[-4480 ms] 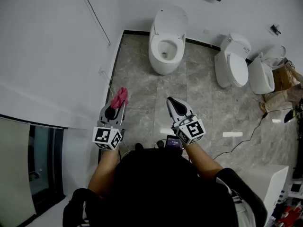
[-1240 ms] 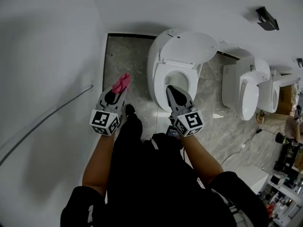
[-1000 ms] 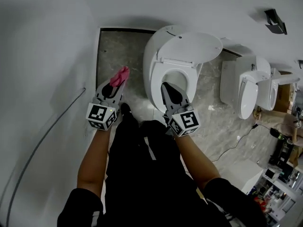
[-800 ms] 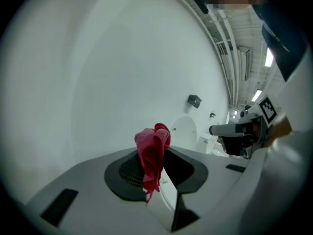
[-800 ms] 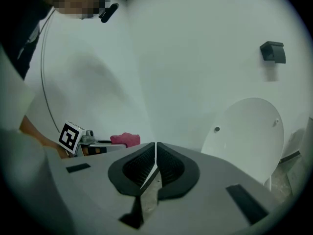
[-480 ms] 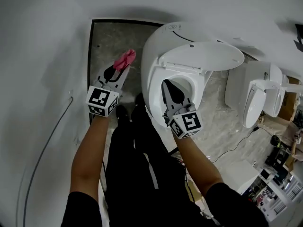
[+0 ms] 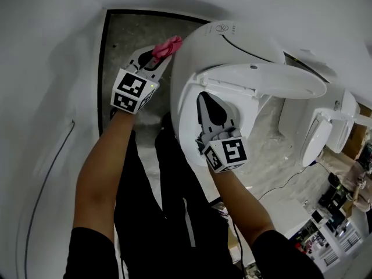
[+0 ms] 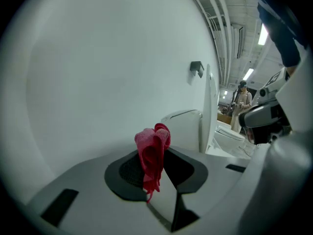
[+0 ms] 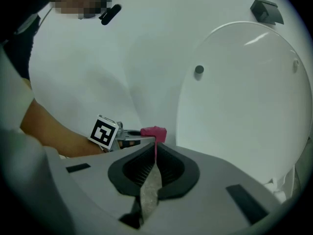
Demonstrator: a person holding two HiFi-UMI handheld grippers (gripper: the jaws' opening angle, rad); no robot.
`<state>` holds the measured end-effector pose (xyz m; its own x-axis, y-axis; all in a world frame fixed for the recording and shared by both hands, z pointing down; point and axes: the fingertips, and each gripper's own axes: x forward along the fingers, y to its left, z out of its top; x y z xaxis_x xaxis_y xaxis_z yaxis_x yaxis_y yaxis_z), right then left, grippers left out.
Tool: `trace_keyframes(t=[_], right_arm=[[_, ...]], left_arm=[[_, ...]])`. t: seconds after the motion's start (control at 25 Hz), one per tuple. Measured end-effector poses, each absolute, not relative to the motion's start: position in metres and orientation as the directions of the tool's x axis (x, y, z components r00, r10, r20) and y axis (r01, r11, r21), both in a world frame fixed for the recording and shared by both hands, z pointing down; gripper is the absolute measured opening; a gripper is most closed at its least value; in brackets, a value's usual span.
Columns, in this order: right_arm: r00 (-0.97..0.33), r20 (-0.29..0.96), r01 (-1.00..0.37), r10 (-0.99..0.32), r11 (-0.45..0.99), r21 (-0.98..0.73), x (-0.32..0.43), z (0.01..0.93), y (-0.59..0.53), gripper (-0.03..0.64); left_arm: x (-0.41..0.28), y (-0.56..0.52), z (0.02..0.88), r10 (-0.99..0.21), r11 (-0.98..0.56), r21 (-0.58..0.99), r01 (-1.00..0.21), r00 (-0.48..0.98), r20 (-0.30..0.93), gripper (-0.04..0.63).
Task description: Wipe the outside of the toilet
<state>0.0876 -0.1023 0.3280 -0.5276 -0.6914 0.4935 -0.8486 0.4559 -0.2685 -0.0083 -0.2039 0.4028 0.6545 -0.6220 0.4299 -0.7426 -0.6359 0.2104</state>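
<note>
The white toilet (image 7: 195, 57) fills the middle of the head view, its lid (image 7: 261, 80) raised. My left gripper (image 7: 163, 52) is shut on a pink cloth (image 7: 167, 45), which is pressed at the upper left outside of the toilet body, near its back. In the left gripper view the cloth (image 8: 153, 151) bunches up between the jaws. My right gripper (image 7: 203, 97) hovers over the seat opening, shut and holding nothing. The right gripper view looks past its closed jaws (image 9: 155, 148) to the lid (image 9: 244, 97) and to the cloth (image 9: 154, 132) beyond.
A narrow strip of grey stone floor (image 7: 125, 34) runs between the toilet and the white wall (image 7: 46, 68) on the left. Two more white toilets (image 7: 317, 138) stand to the right. My legs in dark trousers are close against the bowl's front.
I have closed in on the toilet, which now looms larger. The left gripper carried the pink cloth forward to the toilet's left outer side. The right gripper stays over the bowl.
</note>
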Motion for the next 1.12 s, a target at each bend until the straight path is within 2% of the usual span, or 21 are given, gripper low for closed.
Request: trace_keyframes(t=[0.32, 0.64, 1.12], right_arm=[[-0.427, 0.514, -0.903, -0.744, 0.327, -0.279, 0.093, 0.362, -0.102, 0.037], [-0.419, 0.534, -0.907, -0.735, 0.312, -0.282, 0.116, 0.389, -0.081, 0.037], [-0.437, 0.551, -0.899, -0.711, 0.348, -0.264, 0.113, 0.394, -0.077, 0.037]], left_arm=[[0.039, -0.252, 0.466, -0.487, -0.778, 0.143, -0.612, 0.730, 0.479, 0.107], [0.057, -0.253, 0.480, -0.386, -0.860, 0.128, -0.493, 0.795, 0.468, 0.103], [0.047, -0.193, 0.494, -0.397, -0.847, 0.161, -0.506, 0.805, 0.442, 0.095]])
